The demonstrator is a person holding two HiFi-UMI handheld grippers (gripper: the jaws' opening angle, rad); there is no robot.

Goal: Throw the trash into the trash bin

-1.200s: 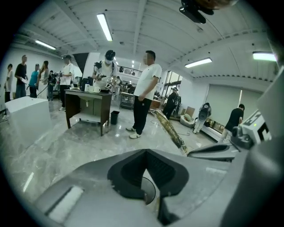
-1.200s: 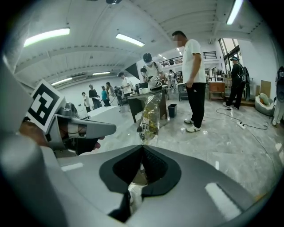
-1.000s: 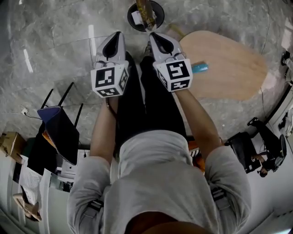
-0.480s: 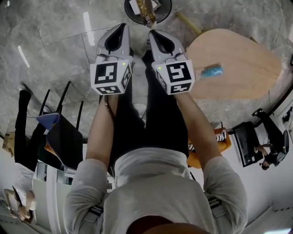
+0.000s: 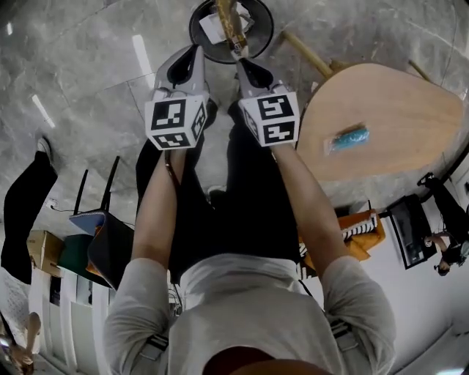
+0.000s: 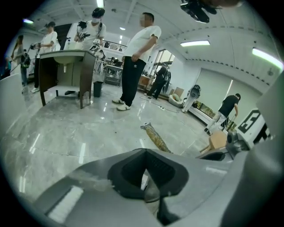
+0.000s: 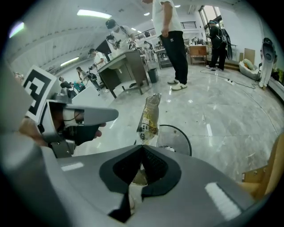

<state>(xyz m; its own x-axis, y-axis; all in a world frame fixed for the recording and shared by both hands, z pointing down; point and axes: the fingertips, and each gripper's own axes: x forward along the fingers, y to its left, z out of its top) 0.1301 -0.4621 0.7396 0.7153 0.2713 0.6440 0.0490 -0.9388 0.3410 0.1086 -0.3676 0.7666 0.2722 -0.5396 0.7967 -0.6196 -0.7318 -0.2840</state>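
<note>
Both sets of fingers were closed, the left gripper (image 5: 193, 51) on nothing, the right gripper (image 5: 240, 61) pinching the wrapper (image 5: 227, 19) above the bin (image 5: 256, 36), so the drop was in hand, likely needing only the right fingers parted.

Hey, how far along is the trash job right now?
Done: a white scrap lies in the bin. In hand: the right gripper is shut on a snack wrapper at the bin, not yet released. Remaining: drop it, then probably the blue packet on the table.
</note>
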